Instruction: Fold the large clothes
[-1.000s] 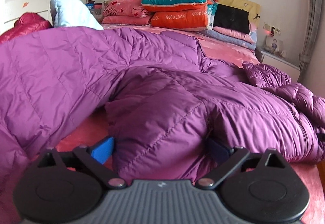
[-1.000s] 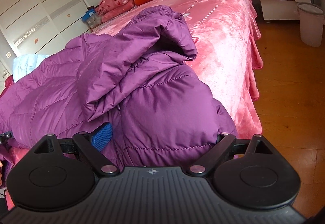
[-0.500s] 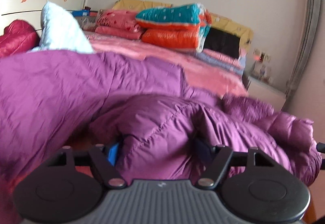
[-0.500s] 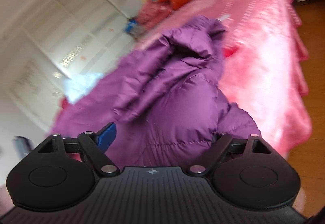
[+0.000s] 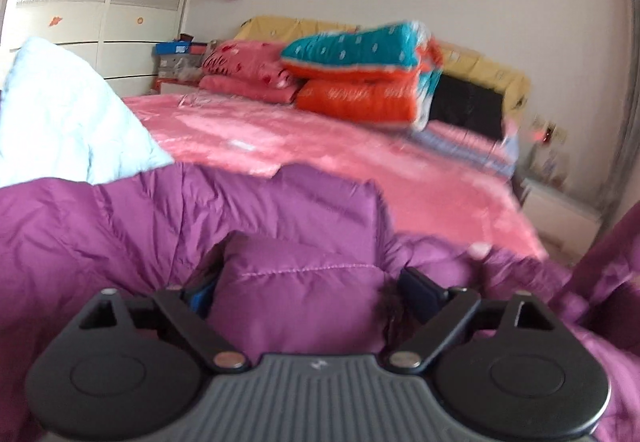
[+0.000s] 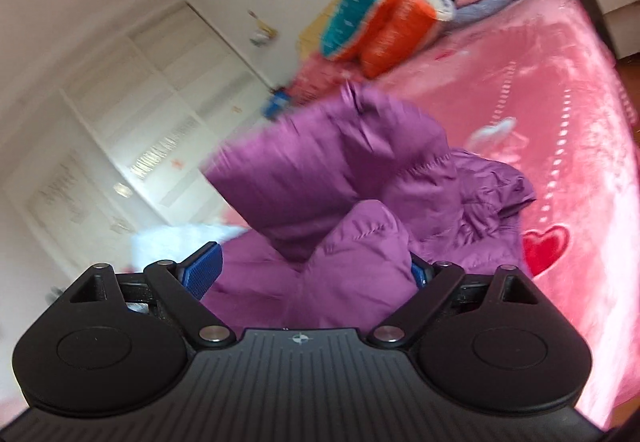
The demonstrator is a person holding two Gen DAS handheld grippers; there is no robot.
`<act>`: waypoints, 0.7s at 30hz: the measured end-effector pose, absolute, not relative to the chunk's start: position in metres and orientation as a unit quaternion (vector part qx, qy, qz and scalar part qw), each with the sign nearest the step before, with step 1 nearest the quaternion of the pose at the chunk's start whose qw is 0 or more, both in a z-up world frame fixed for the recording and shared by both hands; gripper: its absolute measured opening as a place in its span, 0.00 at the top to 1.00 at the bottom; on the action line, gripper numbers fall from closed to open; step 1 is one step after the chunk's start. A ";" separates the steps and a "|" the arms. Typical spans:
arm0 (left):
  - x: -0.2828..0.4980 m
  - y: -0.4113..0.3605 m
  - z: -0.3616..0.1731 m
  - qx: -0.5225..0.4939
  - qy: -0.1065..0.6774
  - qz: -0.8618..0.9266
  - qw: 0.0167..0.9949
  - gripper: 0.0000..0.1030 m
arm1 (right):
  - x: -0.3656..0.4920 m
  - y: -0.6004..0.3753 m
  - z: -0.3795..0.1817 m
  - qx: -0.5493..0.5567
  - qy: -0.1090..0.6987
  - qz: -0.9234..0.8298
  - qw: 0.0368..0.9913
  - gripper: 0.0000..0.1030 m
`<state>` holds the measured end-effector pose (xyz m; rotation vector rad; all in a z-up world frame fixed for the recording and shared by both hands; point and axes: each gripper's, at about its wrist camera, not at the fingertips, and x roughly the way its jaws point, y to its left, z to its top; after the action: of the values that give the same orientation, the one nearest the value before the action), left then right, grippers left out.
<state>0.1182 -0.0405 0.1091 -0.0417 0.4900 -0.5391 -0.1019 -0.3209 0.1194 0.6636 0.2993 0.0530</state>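
A large purple quilted down jacket (image 5: pixel 120 226) lies on a pink bed (image 5: pixel 320 145). My left gripper (image 5: pixel 308 286) is shut on a thick fold of the jacket and holds it lifted above the bed. My right gripper (image 6: pixel 316 270) is shut on another bunched part of the jacket (image 6: pixel 340 177), also lifted, tilted to the left. The jacket's hood or sleeve end trails on the bed (image 6: pixel 496 185) to the right. Both views are motion-blurred.
A pale blue garment (image 5: pixel 60 113) lies at the left. Stacked teal and orange quilts (image 5: pixel 360 81) and pink pillows (image 5: pixel 248 69) sit at the bed head. A white wardrobe (image 5: pixel 100 1) stands left, a nightstand (image 5: pixel 560 209) right.
Both grippers have risen and swung up with the jacket in their hold. The jacket has lifted off the bed's near part and more pink bedspread shows beyond it.
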 end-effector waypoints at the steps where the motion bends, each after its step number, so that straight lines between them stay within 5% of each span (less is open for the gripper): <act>1: 0.121 -0.046 0.104 -0.004 0.241 -0.259 0.935 0.13 | -0.093 -0.319 0.114 0.307 0.161 0.005 0.938 0.00; 21: 0.007 0.098 0.113 -0.032 0.194 -0.251 0.948 0.09 | -0.118 -0.320 0.073 0.281 0.223 -0.082 0.930 0.00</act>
<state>0.0073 0.0983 0.1135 -0.0656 0.3943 -0.5101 -0.1185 -0.3205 0.0726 0.5759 0.4570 -0.1689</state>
